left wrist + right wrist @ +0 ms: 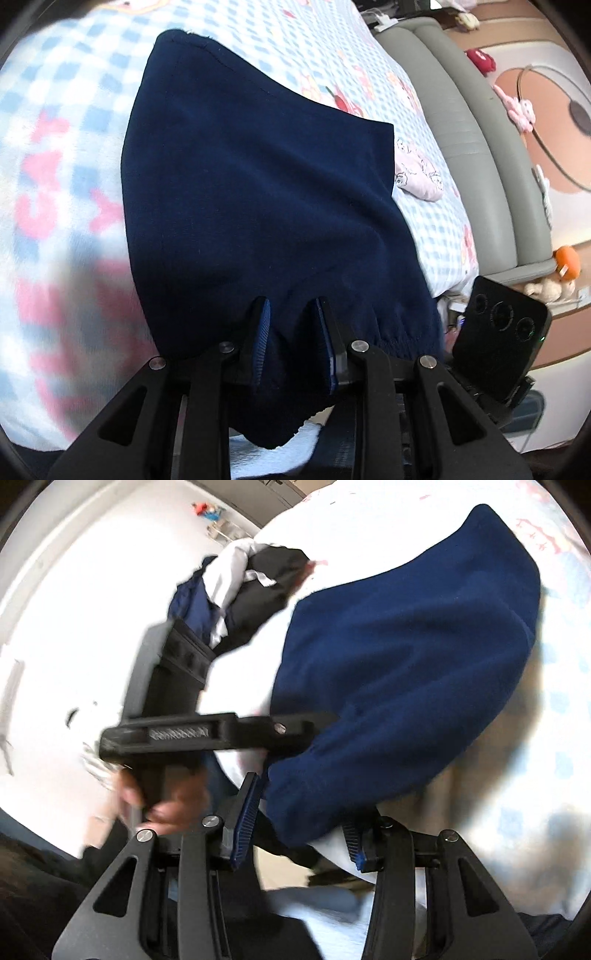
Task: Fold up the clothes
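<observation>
My left gripper (291, 317) is clamped on the gathered edge of the navy garment (258, 192), cloth bunched between its ribbed pads. From there the garment spreads toward twelve o'clock over the blue checked blanket (66, 122). A pale printed garment (417, 173) lies just beside it at three o'clock. In the right wrist view, my right gripper (303, 812) stands wide, the navy garment's near edge sitting between its fingers without being pinched. A hand (166, 805) grips the left tool's handle at nine o'clock, and a heap of clothes (243, 590) lies at eleven.
</observation>
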Available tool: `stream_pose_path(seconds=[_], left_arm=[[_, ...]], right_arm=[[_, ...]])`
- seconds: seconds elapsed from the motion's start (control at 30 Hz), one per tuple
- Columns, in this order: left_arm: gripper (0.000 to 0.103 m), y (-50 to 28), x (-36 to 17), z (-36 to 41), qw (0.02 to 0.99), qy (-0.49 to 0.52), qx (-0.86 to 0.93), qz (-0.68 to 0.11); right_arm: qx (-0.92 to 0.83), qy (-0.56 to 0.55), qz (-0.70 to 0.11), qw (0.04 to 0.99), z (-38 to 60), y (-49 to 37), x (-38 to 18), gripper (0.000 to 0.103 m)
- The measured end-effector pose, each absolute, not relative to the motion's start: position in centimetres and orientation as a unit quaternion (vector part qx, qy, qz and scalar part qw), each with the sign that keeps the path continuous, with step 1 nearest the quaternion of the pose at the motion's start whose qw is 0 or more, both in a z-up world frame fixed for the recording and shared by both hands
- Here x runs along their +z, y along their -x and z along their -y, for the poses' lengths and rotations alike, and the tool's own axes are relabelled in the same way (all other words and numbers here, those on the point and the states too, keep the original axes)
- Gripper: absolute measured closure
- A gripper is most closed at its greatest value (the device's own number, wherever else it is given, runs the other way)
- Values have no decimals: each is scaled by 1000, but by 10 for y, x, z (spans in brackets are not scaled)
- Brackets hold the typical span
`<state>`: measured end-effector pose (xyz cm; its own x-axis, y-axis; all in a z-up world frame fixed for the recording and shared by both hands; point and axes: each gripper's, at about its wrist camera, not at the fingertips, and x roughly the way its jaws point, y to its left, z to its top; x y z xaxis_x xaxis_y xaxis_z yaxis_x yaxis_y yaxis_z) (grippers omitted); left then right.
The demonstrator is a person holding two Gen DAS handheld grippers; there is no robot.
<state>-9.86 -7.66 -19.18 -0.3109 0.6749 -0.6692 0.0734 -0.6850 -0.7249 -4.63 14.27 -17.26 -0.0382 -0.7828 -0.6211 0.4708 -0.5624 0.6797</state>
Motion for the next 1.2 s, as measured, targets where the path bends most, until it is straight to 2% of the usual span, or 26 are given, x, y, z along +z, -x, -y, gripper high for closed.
stream_pose_path(seconds=[0.17,0.23,0.4,0.53,0.63,0.7,0.73,0.8,0.83,0.87,1.03,1.2], left_arm=[[75,107,-193,83,211,563,719,349],[74,101,-186,95,201,550,719,375],[74,95,-167,106,186,532,743,360],[74,90,-152,116,173,518,762,348],[74,90,-143,123,173,499,772,354],[74,94,-136,125,196,466,770,390],[73,93,-131,127,197,455,776,390],[62,91,-122,129,191,436,793,380],[52,92,-121,128,193,434,799,369],[49,93,-120,128,195,433,804,358],[47,89,-119,135,155,441,839,278],[43,82,-115,130,204,426,849,234]], right_arm=[[-697,-548,128,445,-117,49,-181,59],[-697,-540,145,449,-118,52,-178,59],[-688,-531,185,458,-124,57,-169,60],[-668,-526,257,460,-135,70,-163,60],[-659,-525,295,451,-134,89,-158,57],[-662,-519,314,440,-119,103,-151,48],[-668,-514,318,433,-120,108,-149,46],[-677,-512,311,427,-119,116,-146,44],[-682,-511,308,424,-118,119,-145,44],[-686,-510,304,421,-117,123,-144,44],[-707,-504,285,406,-113,141,-138,44],[-745,-480,256,386,-125,142,-122,42]])
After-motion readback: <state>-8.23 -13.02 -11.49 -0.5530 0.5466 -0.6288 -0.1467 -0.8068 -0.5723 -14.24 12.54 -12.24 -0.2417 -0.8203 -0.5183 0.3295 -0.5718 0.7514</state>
